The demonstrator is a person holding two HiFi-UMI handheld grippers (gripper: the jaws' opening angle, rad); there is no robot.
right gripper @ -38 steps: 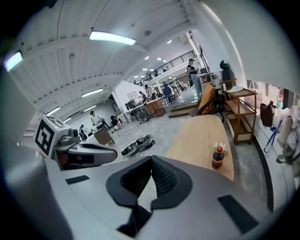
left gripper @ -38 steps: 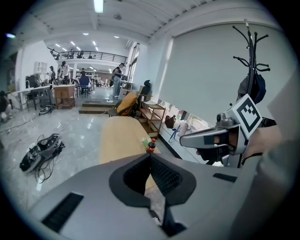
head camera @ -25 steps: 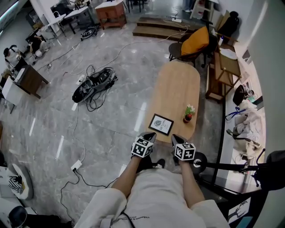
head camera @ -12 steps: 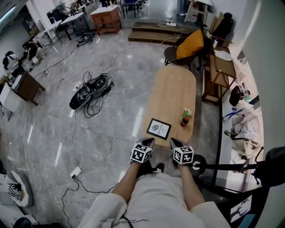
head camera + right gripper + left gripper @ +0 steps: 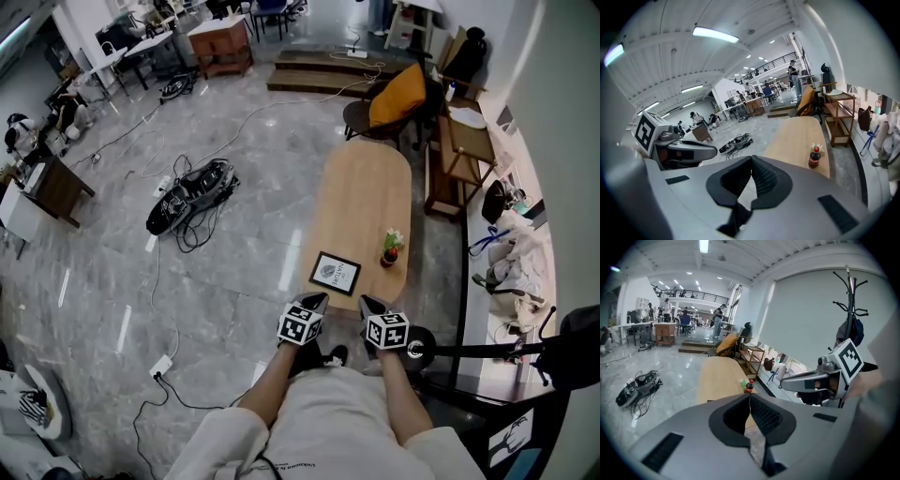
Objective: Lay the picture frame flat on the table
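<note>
Picture frame (image 5: 336, 272) flat, long axis across table (image 5: 364, 187); left tongs (image 5: 317, 300), right tongs (image 5: 367, 303) clenched empty.

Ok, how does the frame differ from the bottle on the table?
The frame seems to lie flat; the bottle stands upright. The frame is a black-rimmed rectangle; the bottle is dark, red-capped. The frame covers more table than the bottle. Both rest on the table, untouched.

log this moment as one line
picture frame: flat on table | left tool: shut, empty | right tool: shut, empty | both tools off the frame
</note>
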